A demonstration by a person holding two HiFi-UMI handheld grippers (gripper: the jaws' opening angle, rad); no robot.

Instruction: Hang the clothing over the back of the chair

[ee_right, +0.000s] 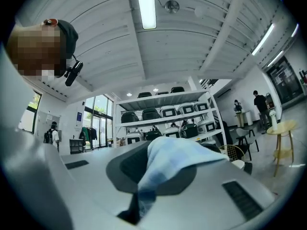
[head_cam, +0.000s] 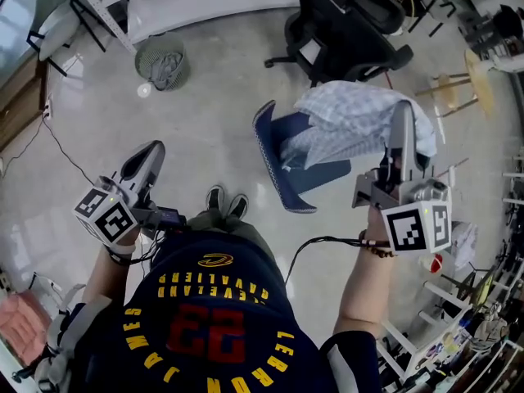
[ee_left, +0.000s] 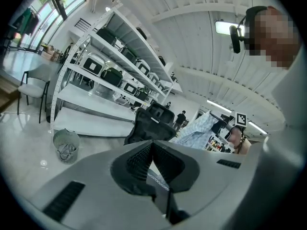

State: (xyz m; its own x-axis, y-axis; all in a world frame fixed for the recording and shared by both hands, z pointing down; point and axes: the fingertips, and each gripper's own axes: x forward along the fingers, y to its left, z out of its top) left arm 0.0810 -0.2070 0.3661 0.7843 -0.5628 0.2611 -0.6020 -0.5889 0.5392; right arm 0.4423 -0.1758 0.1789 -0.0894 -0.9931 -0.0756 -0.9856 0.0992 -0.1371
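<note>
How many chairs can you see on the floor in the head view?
3 are clear: a blue chair in the middle of the floor, a black office chair at the top, and a pale chair at the top left. More may be hidden in the clutter on the right.

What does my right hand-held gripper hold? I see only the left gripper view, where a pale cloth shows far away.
Observer: In the right gripper view, the right hand-held gripper is shut on a fold of the light blue checked shirt.
Operator: Where is the chair under it?
Observer: In the head view, the shirt hangs over the seat of the dark blue chair. The chair's back, at the left of the shirt, is bare.
</note>
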